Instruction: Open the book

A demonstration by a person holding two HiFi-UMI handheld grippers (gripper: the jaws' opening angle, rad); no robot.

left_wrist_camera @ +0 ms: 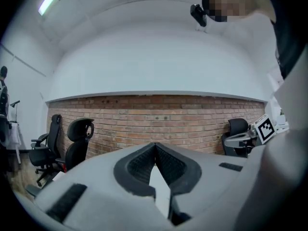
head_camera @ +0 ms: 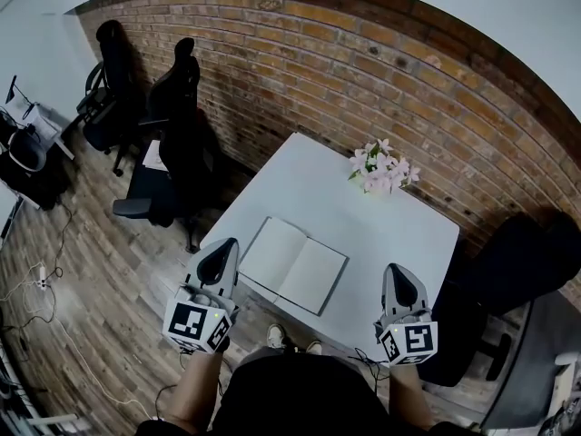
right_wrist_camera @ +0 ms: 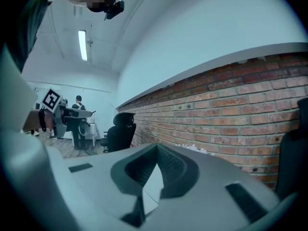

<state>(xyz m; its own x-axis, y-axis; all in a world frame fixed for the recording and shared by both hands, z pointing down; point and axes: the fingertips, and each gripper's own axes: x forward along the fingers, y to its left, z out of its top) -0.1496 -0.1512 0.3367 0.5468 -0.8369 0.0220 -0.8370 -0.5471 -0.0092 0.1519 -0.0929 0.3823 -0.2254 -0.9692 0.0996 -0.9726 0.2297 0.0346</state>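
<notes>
The book (head_camera: 293,264) lies open on the white table (head_camera: 399,234), blank pages up, near the front left corner. My left gripper (head_camera: 218,254) hangs just left of the book, above the table's edge, its jaws shut with nothing between them. My right gripper (head_camera: 400,278) is held to the right of the book at the table's front edge, also shut and empty. In the left gripper view the closed fingertips (left_wrist_camera: 155,146) point level at the brick wall. The right gripper view shows its closed fingertips (right_wrist_camera: 156,149) aimed along the same wall.
A bunch of pale pink flowers (head_camera: 381,169) stands at the table's far side. Black office chairs (head_camera: 177,143) stand at the left, and another (head_camera: 522,271) at the right. Cables (head_camera: 41,280) lie on the wooden floor. A brick wall (head_camera: 363,53) runs behind the table.
</notes>
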